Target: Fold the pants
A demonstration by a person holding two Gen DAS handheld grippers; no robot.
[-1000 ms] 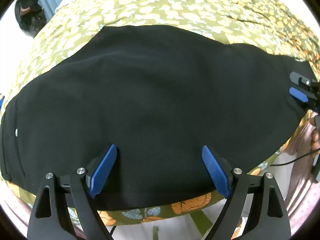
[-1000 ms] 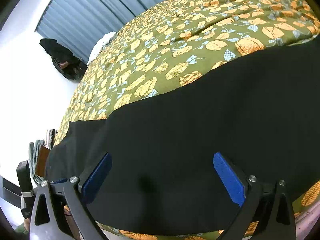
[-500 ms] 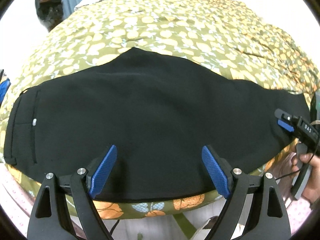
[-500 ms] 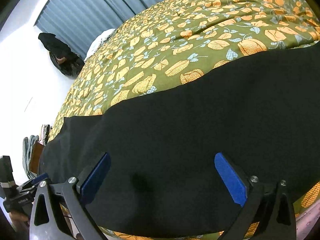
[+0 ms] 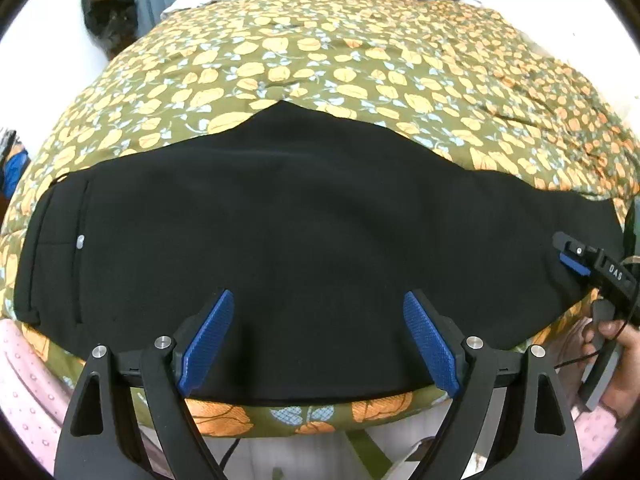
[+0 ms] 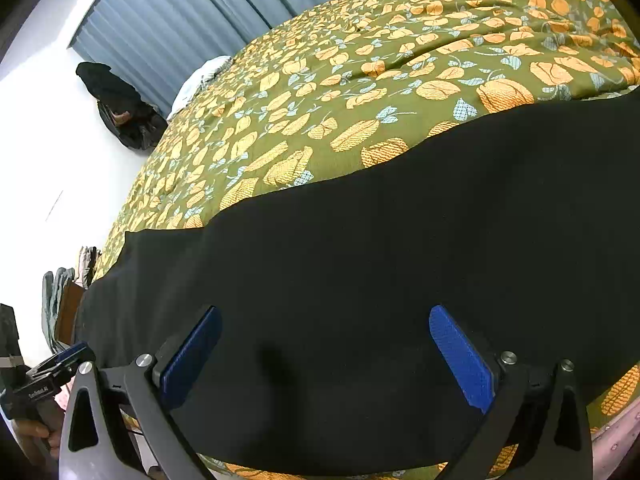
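Bed [image 5: 360, 64]: olive cover with orange leaves.
Pants [image 5: 304, 216]: black, spread flat along near edge.
Left claw [image 5: 318, 338]: released, over pants' near hem.
Right claw [image 6: 326, 354]: released, above legs.

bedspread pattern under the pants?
Olive green bedspread with orange leaf print and pale blue sprigs; clearest in right wrist view.

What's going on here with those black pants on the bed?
A person is holding a gripper in each hand over a pair of black pants lying flat on a flowered bedspread. The left gripper and right gripper are both open above the near edge of the pants, gripping nothing. No fold shows in the part of the pants in view.
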